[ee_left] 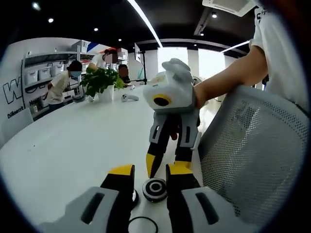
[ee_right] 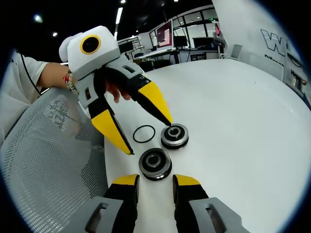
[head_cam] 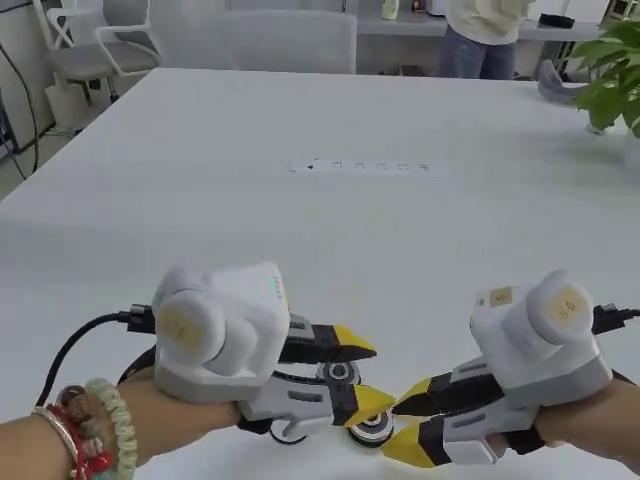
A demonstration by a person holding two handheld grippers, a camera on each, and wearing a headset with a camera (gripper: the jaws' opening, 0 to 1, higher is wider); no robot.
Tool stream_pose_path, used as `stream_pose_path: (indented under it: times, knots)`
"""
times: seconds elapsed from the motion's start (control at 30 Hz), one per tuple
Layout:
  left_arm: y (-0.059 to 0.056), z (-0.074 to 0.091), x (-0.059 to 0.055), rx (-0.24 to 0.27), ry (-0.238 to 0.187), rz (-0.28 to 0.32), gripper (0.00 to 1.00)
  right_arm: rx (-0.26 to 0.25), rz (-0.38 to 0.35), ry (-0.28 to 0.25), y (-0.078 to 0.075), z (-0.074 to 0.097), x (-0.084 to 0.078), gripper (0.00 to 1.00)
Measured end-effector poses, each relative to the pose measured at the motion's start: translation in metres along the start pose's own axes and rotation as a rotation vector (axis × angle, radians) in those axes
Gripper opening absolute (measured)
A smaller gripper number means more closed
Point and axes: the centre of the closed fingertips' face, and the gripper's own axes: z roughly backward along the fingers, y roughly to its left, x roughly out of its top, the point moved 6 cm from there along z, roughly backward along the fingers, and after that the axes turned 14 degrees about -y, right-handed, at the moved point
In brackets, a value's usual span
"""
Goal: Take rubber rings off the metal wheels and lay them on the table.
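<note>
Two metal wheels lie near the table's front edge. My left gripper [head_cam: 362, 372] [ee_right: 148, 136] is open, and one wheel [head_cam: 338, 373] [ee_right: 174, 136] lies by its far jaw. A loose black rubber ring [ee_left: 142, 224] [ee_right: 144, 134] lies flat on the table between those jaws. The other wheel [head_cam: 370, 428] [ee_left: 155, 189] [ee_right: 155, 164] has a dark band round its rim. It sits just ahead of the tips of my right gripper [head_cam: 405, 425] [ee_right: 157, 180] [ee_left: 166, 162], which is open and holds nothing. The two grippers point at each other.
The white table [head_cam: 320, 230] stretches far ahead, with a flush socket strip [head_cam: 365, 166] in its middle. A potted plant [head_cam: 610, 70] stands at the far right, a person [head_cam: 485, 30] beyond the far edge. A mesh chair back [ee_right: 48, 145] is close behind me.
</note>
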Motion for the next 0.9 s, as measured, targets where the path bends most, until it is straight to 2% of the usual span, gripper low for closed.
stream_pose_path:
  times: [0.1, 0.23, 0.37, 0.47, 0.67, 0.8, 0.9]
  knots:
    - [-0.005, -0.001, -0.010, -0.012, 0.023, 0.020, 0.21, -0.001, 0.001, -0.001, 0.000, 0.000, 0.000, 0.25]
    - [-0.009, -0.001, -0.021, -0.036, 0.067, -0.003, 0.20, 0.000, 0.002, -0.004, 0.000, -0.001, 0.000, 0.25]
    - [-0.007, -0.002, -0.027, -0.022, 0.083, 0.001, 0.20, 0.001, 0.012, -0.002, 0.000, -0.001, 0.000, 0.24]
    - [-0.008, -0.002, -0.031, -0.026, 0.099, -0.018, 0.18, 0.006, 0.027, -0.001, 0.001, -0.002, 0.000, 0.24]
    - [-0.007, -0.002, -0.034, -0.029, 0.113, -0.017, 0.16, 0.008, 0.059, -0.007, 0.002, -0.003, 0.001, 0.23]
    - [-0.004, -0.002, -0.035, -0.018, 0.107, -0.010, 0.13, 0.011, 0.070, 0.002, 0.001, -0.003, 0.000, 0.21]
    - [-0.006, -0.003, -0.036, -0.025, 0.098, -0.001, 0.09, 0.009, 0.094, 0.011, 0.001, -0.004, 0.000, 0.21]
